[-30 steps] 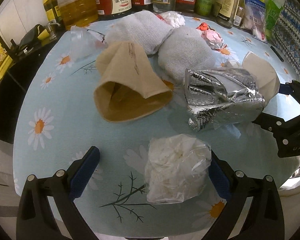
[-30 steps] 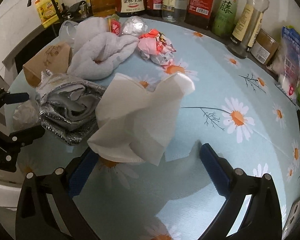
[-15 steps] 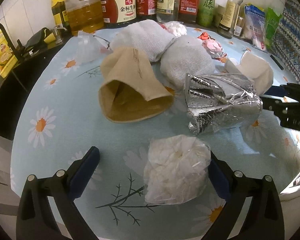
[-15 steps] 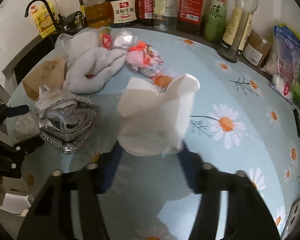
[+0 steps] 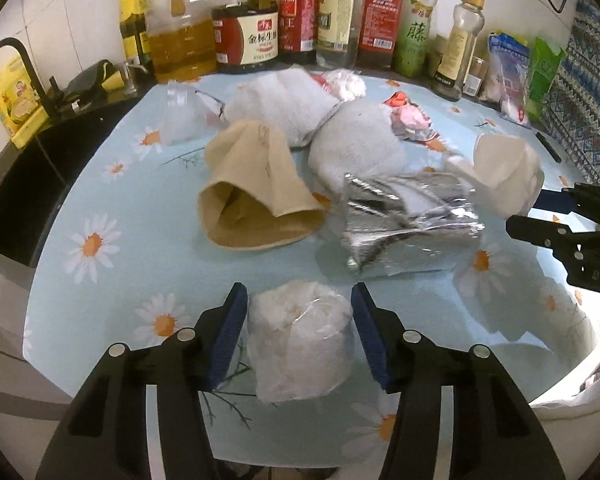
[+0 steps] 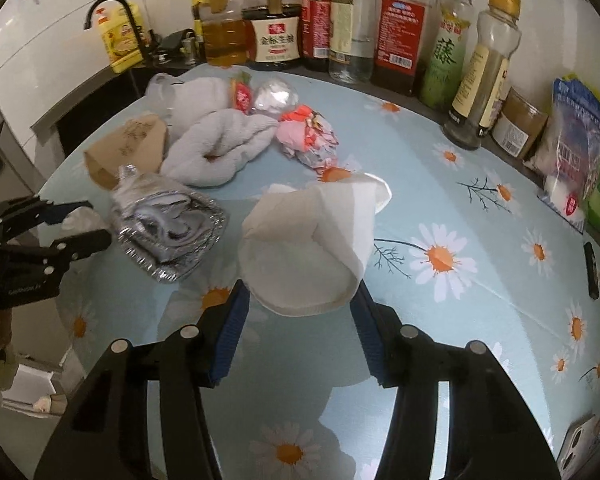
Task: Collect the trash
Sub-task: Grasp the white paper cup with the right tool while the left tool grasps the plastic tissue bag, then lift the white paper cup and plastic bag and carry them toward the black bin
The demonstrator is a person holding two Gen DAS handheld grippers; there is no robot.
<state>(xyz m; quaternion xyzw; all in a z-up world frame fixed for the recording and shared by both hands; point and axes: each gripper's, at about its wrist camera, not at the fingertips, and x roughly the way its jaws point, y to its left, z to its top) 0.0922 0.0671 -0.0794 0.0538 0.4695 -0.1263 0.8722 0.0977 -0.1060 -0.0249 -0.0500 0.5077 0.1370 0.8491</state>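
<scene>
A: Two tools, two pieces of trash. Nearest the left camera, at 6 o'clock, the left tool (image 5: pixel 298 330) has just been closing around a clear bag of white scraps (image 5: pixel 300 344); its blue pads now sit against the bag's sides, which a second ago stood well clear of them.

B: And the right?

A: The right tool (image 6: pixel 300 320) has closed on the white paper napkin (image 6: pixel 316 248), pinching its lower edge. The napkin looks lifted slightly off the daisy-print bench (image 6: pixel 480 216).

B: So both items are secured?

A: Likely; carrying them off to a bin seems next. Farther back, at 12 o'clock, a crumpled foil wrapper (image 5: pixel 412 220), a brown paper bag (image 5: pixel 256 196) and grey towels (image 5: pixel 324 120) remain uncollected.
</scene>
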